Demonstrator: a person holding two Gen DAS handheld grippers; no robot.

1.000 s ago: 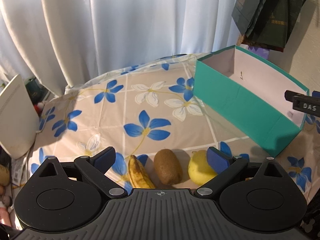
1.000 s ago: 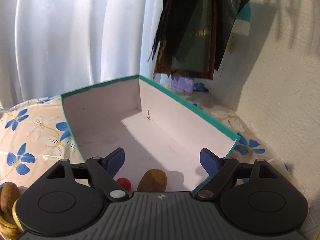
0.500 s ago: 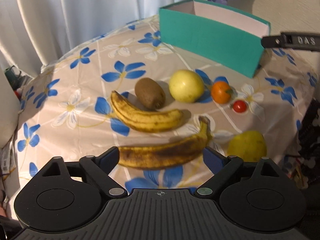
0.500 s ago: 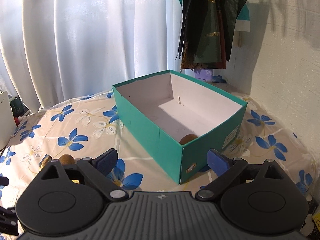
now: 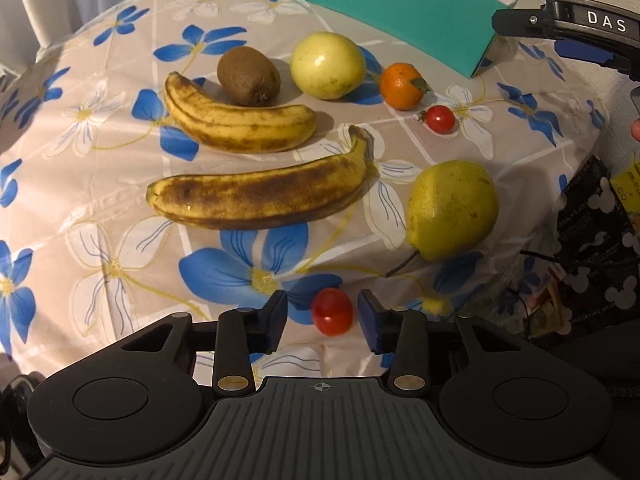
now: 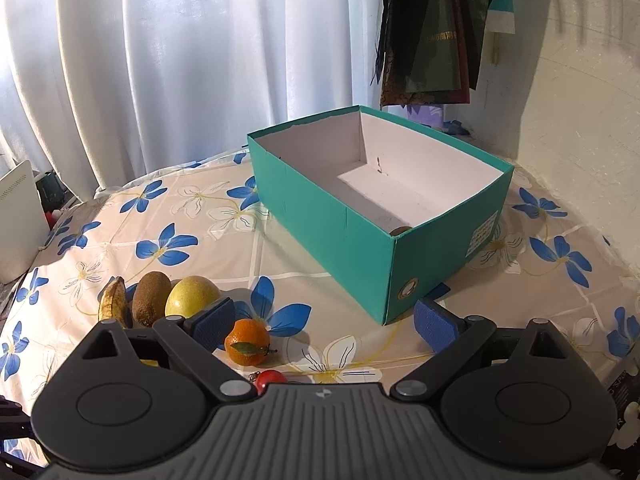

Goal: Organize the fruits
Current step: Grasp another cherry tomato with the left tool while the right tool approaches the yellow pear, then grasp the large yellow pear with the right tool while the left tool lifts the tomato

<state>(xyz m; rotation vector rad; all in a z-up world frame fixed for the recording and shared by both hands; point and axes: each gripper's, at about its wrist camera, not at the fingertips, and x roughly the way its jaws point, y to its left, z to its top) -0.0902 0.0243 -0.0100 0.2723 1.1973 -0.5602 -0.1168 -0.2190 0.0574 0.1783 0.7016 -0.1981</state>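
Note:
My left gripper (image 5: pixel 322 320) points down at a red cherry tomato (image 5: pixel 332 312) that lies between its closing jaws; a gap still shows on the tomato's left side. Beyond it lie two spotted bananas (image 5: pixel 260 196), a kiwi (image 5: pixel 248 76), a pale yellow round fruit (image 5: pixel 327 65), a tangerine (image 5: pixel 401 86), a second cherry tomato (image 5: pixel 440 119) and a pear (image 5: pixel 452 208). My right gripper (image 6: pixel 324 322) hangs open over the cloth, holding nothing, with the tangerine (image 6: pixel 247 341) by its left finger. The teal box (image 6: pixel 328 232) stands ahead of it, and a kiwi (image 6: pixel 401 231) peeks over its near corner.
A floral tablecloth (image 5: pixel 100 208) covers the round table. White curtains (image 6: pixel 180 60) hang behind, and dark bags (image 6: pixel 432 32) hang on the wall at the right. A white device (image 6: pixel 20 220) stands at the left edge. Printed bags (image 5: pixel 592 240) sit beyond the table's right edge.
My left gripper tipped down and drew back toward the near edge, and its jaws narrowed around the cherry tomato. My right gripper backed out of the box, which now stands farther off.

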